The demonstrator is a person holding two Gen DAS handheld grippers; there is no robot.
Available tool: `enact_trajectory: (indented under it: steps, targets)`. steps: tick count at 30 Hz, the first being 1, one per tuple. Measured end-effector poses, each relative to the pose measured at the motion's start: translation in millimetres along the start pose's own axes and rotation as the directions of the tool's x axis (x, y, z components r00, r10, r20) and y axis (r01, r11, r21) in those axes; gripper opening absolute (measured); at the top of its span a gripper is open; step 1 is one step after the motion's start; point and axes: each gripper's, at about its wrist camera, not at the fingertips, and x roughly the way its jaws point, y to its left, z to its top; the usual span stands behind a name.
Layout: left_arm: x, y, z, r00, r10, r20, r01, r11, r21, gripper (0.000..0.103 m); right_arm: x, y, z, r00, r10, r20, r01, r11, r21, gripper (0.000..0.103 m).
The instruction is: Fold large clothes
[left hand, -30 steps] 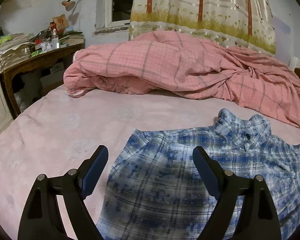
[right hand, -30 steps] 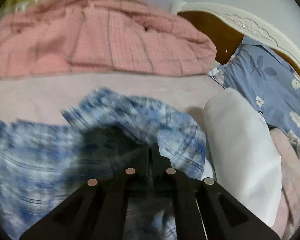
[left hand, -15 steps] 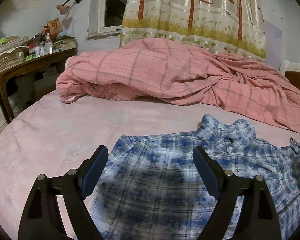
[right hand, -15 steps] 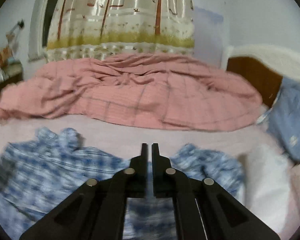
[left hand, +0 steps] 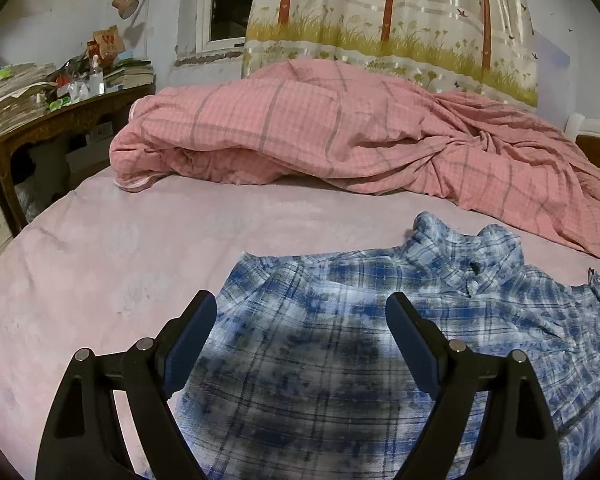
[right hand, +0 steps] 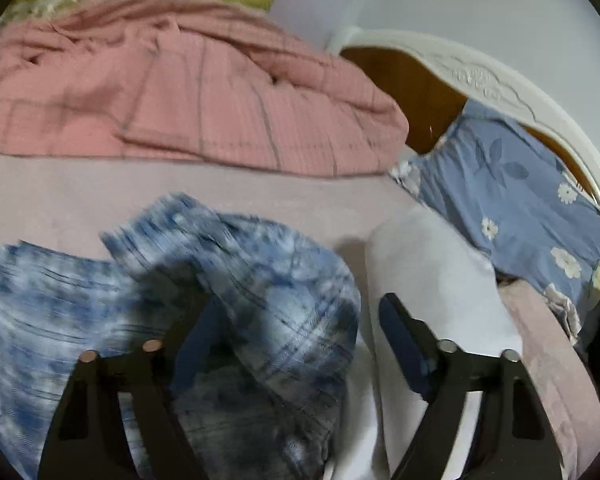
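1. My left gripper (left hand: 300, 320) stands with its jaws wide apart and nothing clamped; both blue pads are clear of fabric.
2. The blue plaid shirt (left hand: 340, 360) lies spread on the pink bed sheet (left hand: 120, 264). Its body fills the gap between my left jaws and runs on ahead of them; the collar (left hand: 468, 256) sits ahead and to the right of the right jaw.
3. My right gripper (right hand: 296, 320) has just been opening; its jaws now stand apart. A bunched fold of the same shirt (right hand: 260, 280) lies between them and over toward the left jaw. The view is blurred, so I cannot tell whether the left pad touches the cloth. The pads do not press on it.
4. A white cloth (right hand: 432, 264) lies just ahead of my right jaw, beside the shirt.
5. A blue floral pillow (right hand: 512, 200) rests to the right of the jaws, against the headboard (right hand: 480, 76).
6. A pink checked quilt (left hand: 340, 132) is heaped well ahead of both grippers.
7. Writing: a red-marked carton (left hand: 108, 40) stands on the cluttered desk (left hand: 68, 116), far left of the jaws; its print is too small to read. No label shows on the shirt.
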Motion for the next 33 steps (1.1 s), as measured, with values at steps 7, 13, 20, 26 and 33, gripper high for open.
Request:
enact_trajectory:
  steps: [7, 13, 20, 26, 33]
  targets:
    - [3, -3, -3, 1.0, -0.005, -0.003, 0.005, 1.0, 0.012, 0.086, 24, 9, -9, 0.998, 0.04, -0.052, -0.041, 0.999, -0.017, 0.015]
    - [-1, -5, -2, 1.0, -0.007, 0.016, 0.007, 1.0, 0.016, 0.085, 15, -28, -8, 0.952, 0.306, 0.0, -0.299, 0.93, 0.213, 0.0]
    - [-2, -6, -2, 1.0, -0.005, 0.02, 0.005, 1.0, 0.023, 0.084, -3, -52, -6, 0.894, 0.438, 0.096, -0.444, 0.831, 0.335, 0.0]
    - [0, -7, -2, 1.0, -0.012, 0.01, 0.012, 0.999, 0.03, 0.084, 10, -27, 0, 0.928, 0.369, 0.058, -0.372, 0.902, 0.22, 0.052]
    - [7, -6, -3, 1.0, 0.006, -0.001, -0.005, 0.999, 0.031, 0.084, 26, 17, 14, 0.988, 0.15, -0.038, -0.151, 0.989, -0.01, 0.05]
